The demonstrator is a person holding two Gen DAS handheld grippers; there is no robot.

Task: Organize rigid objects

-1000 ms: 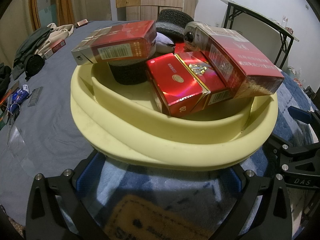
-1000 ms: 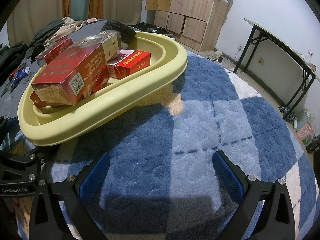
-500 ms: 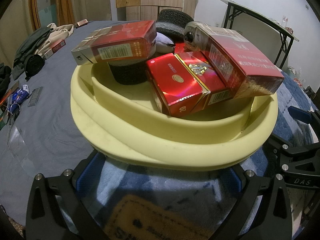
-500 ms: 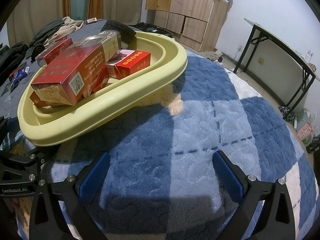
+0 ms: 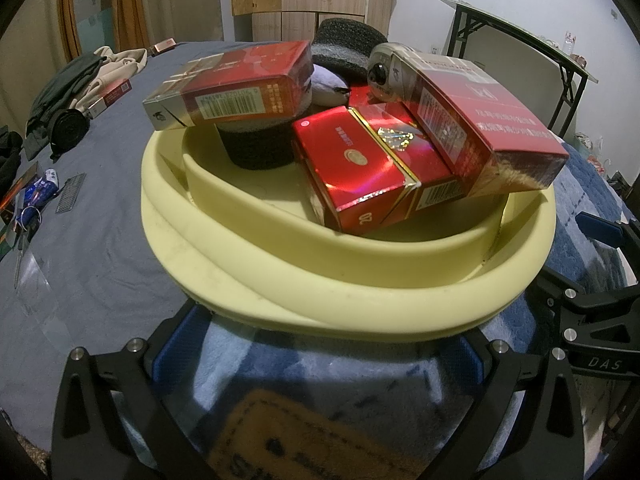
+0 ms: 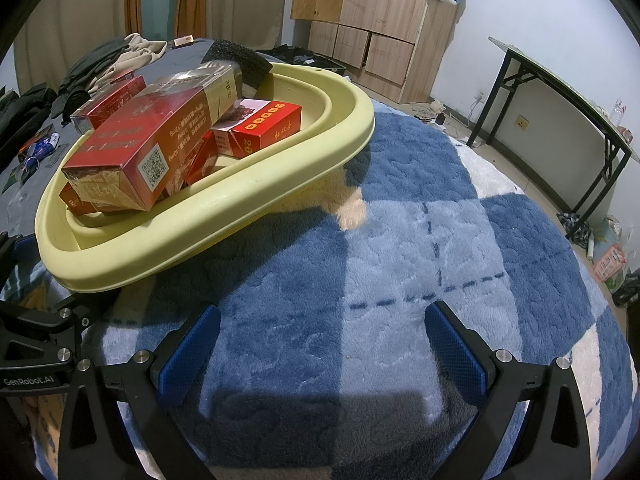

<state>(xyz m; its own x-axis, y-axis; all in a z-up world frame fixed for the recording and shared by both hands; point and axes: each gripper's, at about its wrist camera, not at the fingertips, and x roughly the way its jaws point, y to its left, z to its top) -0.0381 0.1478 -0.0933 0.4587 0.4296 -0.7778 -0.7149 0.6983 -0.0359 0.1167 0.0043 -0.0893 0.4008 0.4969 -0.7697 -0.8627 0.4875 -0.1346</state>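
Note:
A pale yellow basin (image 5: pixel 320 280) stands on a blue checked blanket (image 6: pixel 440 240). It holds red cartons (image 5: pixel 240 88) (image 5: pixel 480 120), a shiny red box (image 5: pixel 360 168), black foam pieces (image 5: pixel 256 148) and a small silver camera (image 5: pixel 380 72). My left gripper (image 5: pixel 320 352) is open just below the basin's near rim, with nothing between its fingers. Beside the basin (image 6: pixel 240 208), my right gripper (image 6: pixel 324 344) is open over bare blanket. From the right wrist I see a big red carton (image 6: pixel 152 144) and a smaller red box (image 6: pixel 264 124).
Clothes (image 5: pixel 80 80) and small loose items (image 5: pixel 36 196) lie on the grey sheet left of the basin. A folding table (image 6: pixel 560 92) and wooden cabinets (image 6: pixel 380 8) stand by the wall. A tan label (image 5: pixel 296 440) is sewn to the blanket.

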